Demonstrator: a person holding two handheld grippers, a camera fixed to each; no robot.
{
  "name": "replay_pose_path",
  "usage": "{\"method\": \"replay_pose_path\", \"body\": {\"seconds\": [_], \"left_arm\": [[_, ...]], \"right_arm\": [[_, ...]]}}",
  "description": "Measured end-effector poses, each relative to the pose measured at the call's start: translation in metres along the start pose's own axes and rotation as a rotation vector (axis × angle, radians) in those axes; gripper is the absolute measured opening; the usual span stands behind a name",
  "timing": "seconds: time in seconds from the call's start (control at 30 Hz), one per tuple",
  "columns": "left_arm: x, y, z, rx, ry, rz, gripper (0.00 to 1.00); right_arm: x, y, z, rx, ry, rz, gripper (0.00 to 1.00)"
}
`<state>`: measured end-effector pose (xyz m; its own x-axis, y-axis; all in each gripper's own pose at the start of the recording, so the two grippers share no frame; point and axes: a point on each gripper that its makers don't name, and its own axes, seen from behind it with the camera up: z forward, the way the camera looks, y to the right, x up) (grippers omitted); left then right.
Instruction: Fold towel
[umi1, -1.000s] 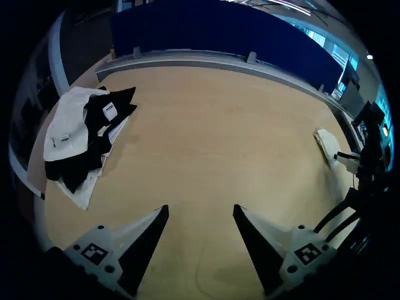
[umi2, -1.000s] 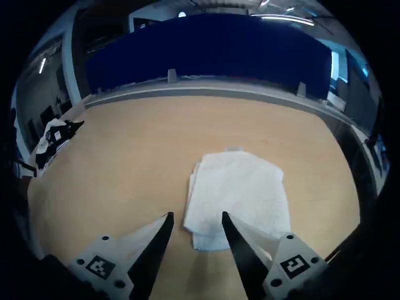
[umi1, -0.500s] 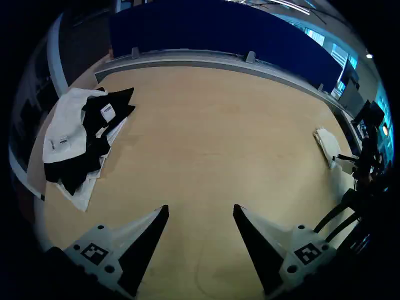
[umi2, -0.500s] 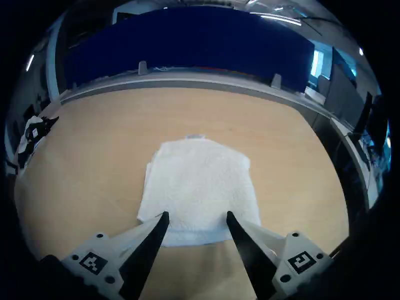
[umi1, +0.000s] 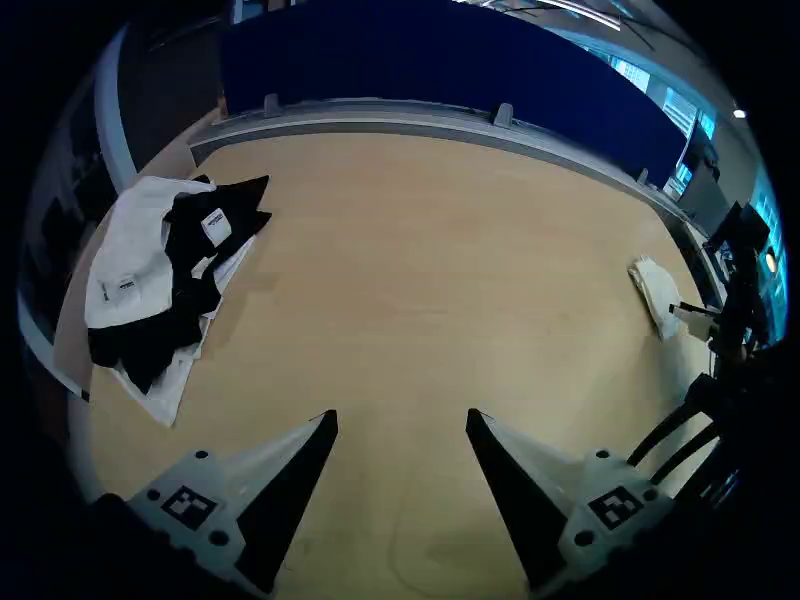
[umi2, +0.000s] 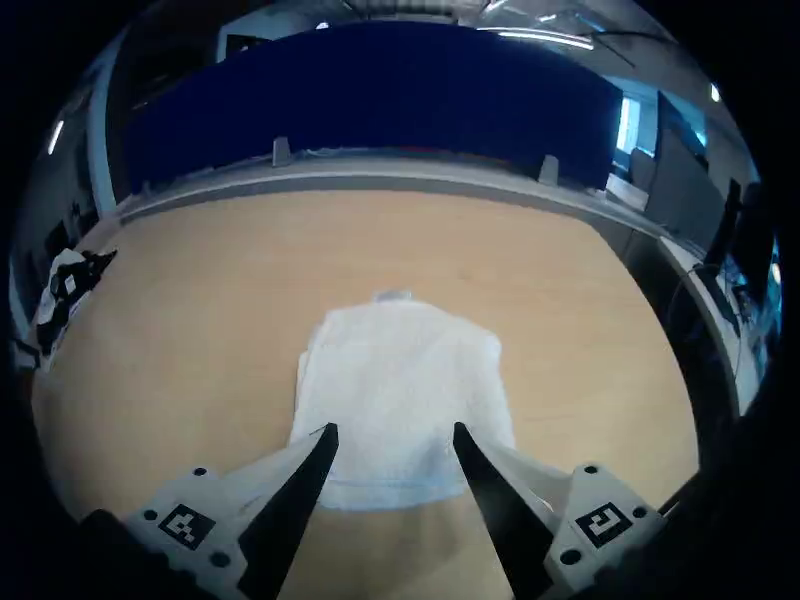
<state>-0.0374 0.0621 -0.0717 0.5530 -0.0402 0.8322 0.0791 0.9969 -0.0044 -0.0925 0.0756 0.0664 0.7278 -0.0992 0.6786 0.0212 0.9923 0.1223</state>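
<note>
A folded white towel (umi2: 398, 385) lies flat on the wooden table (umi2: 230, 300). My right gripper (umi2: 393, 432) is open, its fingertips over the towel's near part with the cloth showing between them. In the left gripper view the same towel (umi1: 655, 290) appears as a small white bundle at the far right of the table (umi1: 430, 280), with the right gripper's tip (umi1: 692, 315) beside it. My left gripper (umi1: 400, 418) stands open above bare wood, nothing between its fingers.
A pile of black and white cloths (umi1: 165, 280) lies at the table's left end, seen small and far off (umi2: 65, 290) in the right gripper view. A blue partition (umi1: 430, 60) runs along the far edge. Black cables and a stand (umi1: 720, 400) sit at the right.
The right gripper swung to face the towel squarely, then drew back slightly so the towel sits a little farther and lower between its fingers. The left gripper has hardly moved.
</note>
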Motion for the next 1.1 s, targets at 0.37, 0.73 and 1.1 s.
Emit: {"method": "replay_pose_path", "body": {"seconds": [0.37, 0.73, 1.1], "left_arm": [[0.001, -0.002, 0.003, 0.002, -0.004, 0.001, 0.96], [0.005, -0.009, 0.008, 0.013, -0.009, -0.013, 0.96], [0.01, -0.009, 0.014, 0.012, -0.01, -0.006, 0.96]], "right_arm": [[0.059, 0.011, 0.038, -0.03, 0.042, -0.029, 0.89], [0.044, 0.013, 0.072, -0.052, -0.027, -0.019, 0.9], [0.04, 0.016, 0.079, -0.09, -0.03, 0.021, 0.9]]}}
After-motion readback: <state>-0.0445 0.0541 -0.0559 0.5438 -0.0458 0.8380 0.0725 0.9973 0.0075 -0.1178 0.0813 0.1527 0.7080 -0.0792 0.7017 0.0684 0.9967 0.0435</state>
